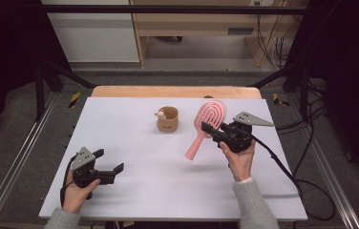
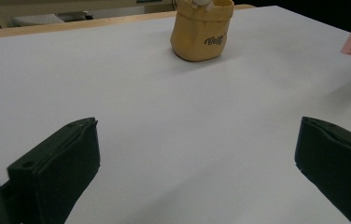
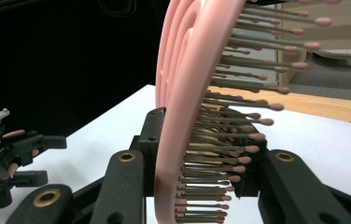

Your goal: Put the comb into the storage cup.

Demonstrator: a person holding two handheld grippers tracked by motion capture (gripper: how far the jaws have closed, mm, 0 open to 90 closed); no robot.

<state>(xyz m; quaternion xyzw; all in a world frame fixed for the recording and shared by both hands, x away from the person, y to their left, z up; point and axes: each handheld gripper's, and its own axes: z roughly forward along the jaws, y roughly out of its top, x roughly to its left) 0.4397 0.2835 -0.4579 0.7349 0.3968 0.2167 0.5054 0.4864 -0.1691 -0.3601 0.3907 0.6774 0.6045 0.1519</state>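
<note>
Now right tongs (image 1: 209, 129) clamp the pink hairbrush (image 1: 206, 121) above the table (image 1: 134, 157)

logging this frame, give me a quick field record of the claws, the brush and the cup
right claw: shut on pink hairbrush, gripping its head, handle hanging down toward table
left claw: open, holding nothing, low over white table
tan cup: upright, mid-table, apart from brush
brush bristles: face right jaw in the right gripper view
</note>
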